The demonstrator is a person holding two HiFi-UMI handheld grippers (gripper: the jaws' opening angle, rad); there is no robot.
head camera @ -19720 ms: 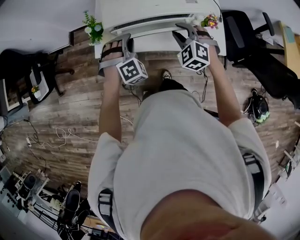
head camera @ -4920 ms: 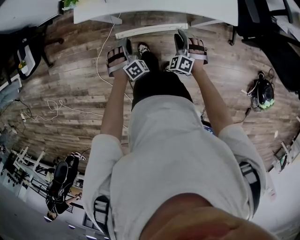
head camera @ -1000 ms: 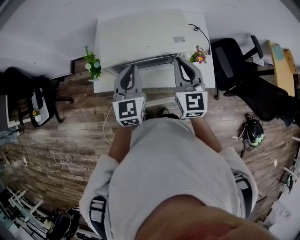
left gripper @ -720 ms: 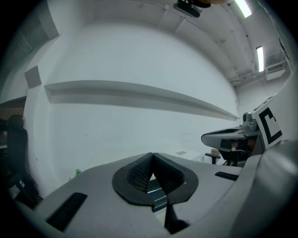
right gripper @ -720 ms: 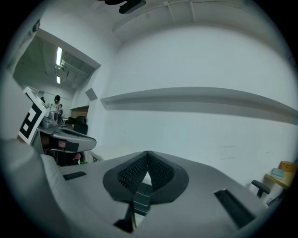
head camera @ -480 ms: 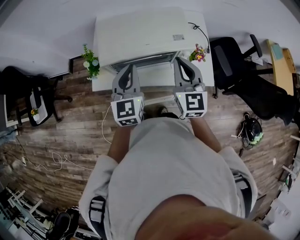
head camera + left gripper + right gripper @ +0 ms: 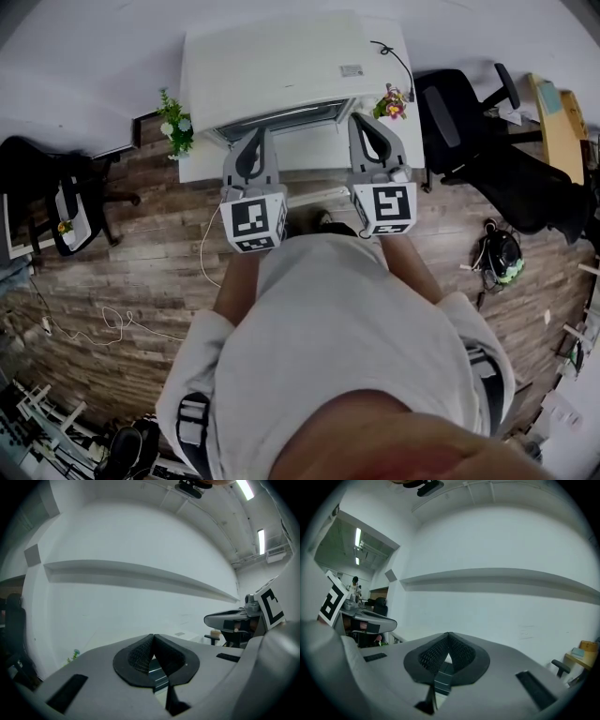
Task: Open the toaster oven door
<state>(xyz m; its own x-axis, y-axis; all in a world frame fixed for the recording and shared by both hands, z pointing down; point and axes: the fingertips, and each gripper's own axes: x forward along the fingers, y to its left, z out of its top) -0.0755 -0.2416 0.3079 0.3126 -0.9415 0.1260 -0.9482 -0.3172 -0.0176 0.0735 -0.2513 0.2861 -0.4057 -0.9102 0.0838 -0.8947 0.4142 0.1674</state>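
- Oven [image 7: 281, 66]: large white box at the back of the worktop [image 7: 309, 155], taking up most of its width. Its flat top faces the head camera, with a small label [image 7: 352, 70] near the back right.
- Door [image 7: 281, 116]: dark strip along the oven's front edge, facing the person. It looks closed, though the steep view hides its face.
- Left gripper [image 7: 255, 136]: over the front left of the worktop, pointing level at the door, tip just short of the dark strip. Claw closed, and the meshed pads [image 7: 140, 653] meet at the tip with nothing between them.
- Right gripper [image 7: 359, 120]: over the front right of the worktop, parallel to the left one and well apart from it, tip at the door's right end. Claw closed and empty, and its pads [image 7: 433, 656] meet at the tip.
- Plant [image 7: 174, 124]: green sprigs at the worktop's left edge, beside the oven.
- Flowers [image 7: 391, 101]: small coloured bunch at the right edge.
- Cable [image 7: 391, 56]: dark, lying across the oven's back right corner.
- Chair [image 7: 450, 103]: black, on the wooden floor [image 7: 122, 262] to the right of the worktop.
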